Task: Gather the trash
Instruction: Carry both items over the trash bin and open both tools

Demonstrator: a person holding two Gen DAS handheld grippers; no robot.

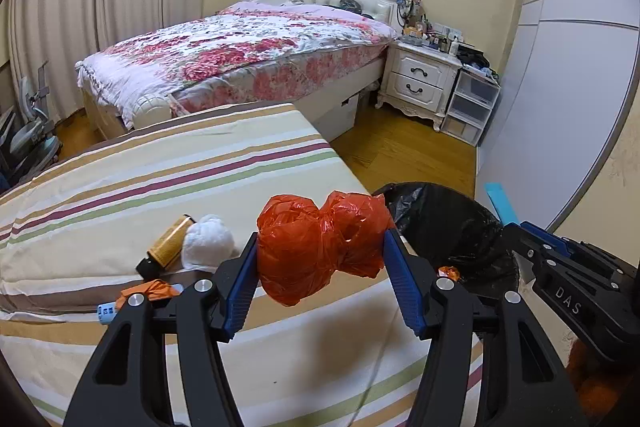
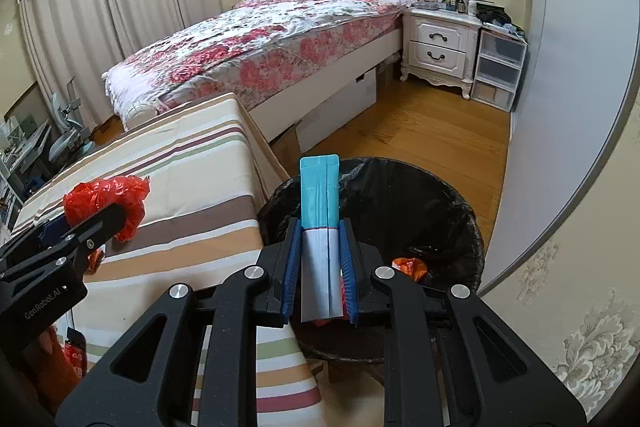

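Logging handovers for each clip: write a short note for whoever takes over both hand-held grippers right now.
Left hand-held gripper: shut on a crumpled red plastic bag, above the striped mattress.
Right hand-held gripper: shut on a teal and white sachet, over the black-lined trash bin.
Done: orange scrap already in the bin.
Left: drop both items; then the yellow bottle, white tissue wad, orange wrapper and a small blue item on the mattress.

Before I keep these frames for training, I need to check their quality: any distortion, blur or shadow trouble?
Left wrist view: strong fisheye bending, dark corners; the left claw and its red bag are sharp, with a soft shadow on the striped cover. Right wrist view: same curved walls, even indoor light; the teal packet in the right claw is crisp, the black bin dark inside.
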